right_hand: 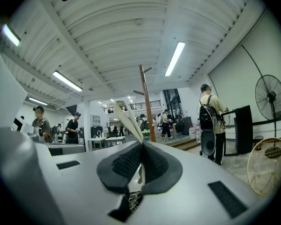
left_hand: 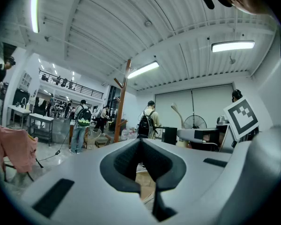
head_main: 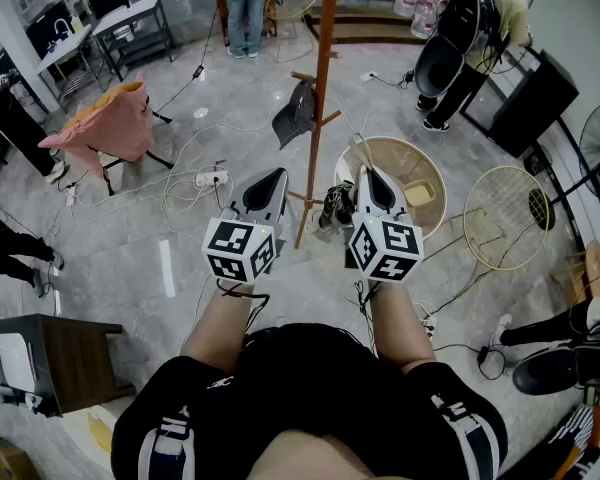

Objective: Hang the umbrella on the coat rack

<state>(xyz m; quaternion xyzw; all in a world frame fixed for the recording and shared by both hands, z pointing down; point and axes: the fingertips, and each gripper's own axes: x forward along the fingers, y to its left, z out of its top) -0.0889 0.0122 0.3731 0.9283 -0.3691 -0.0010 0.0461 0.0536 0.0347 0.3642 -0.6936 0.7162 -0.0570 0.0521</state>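
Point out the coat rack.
In the head view, the coat rack stands just ahead between the left gripper and the right gripper holding the umbrella strap, with a round tan basket on its right.

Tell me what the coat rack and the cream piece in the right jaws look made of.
Coat rack: likely wood, reddish-brown, smooth pole with angled pegs. Cream piece: matte, curved at its top, rising from the shut jaws of the right gripper; plastic, leather or webbing, the look leaves it open.
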